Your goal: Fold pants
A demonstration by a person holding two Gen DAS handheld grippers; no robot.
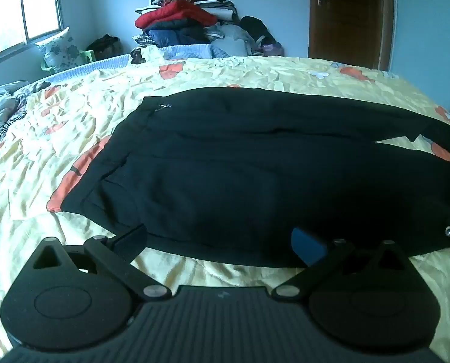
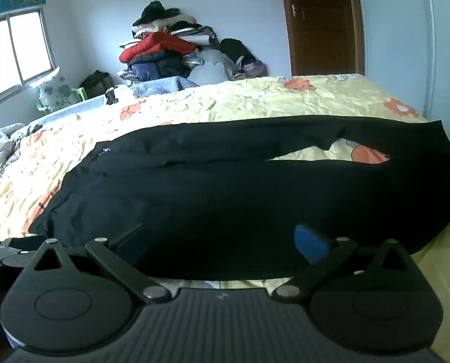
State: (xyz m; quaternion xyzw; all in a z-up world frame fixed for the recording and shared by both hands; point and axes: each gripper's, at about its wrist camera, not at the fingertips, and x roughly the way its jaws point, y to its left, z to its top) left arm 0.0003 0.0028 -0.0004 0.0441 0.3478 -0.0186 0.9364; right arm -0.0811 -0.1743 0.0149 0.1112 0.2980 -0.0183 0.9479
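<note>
One pair of soft black fabric pants (image 1: 255,163) lies flat across the yellow floral bedsheet (image 1: 104,106), limp and light I'd say, best pinched at the near hem, left gripper (image 1: 225,242) and right gripper (image 2: 225,242) jaws wide, empty.

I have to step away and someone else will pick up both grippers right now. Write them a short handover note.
Left gripper: open, holding nothing, at the near edge of the pants by the waist end.
Right gripper: open, holding nothing, at the near edge further toward the legs.
Black pants: spread flat on the yellow floral bedspread, waist to the left, legs slightly apart to the right.
Done: pants laid out.
Left: every fold; nothing is gripped yet.
</note>
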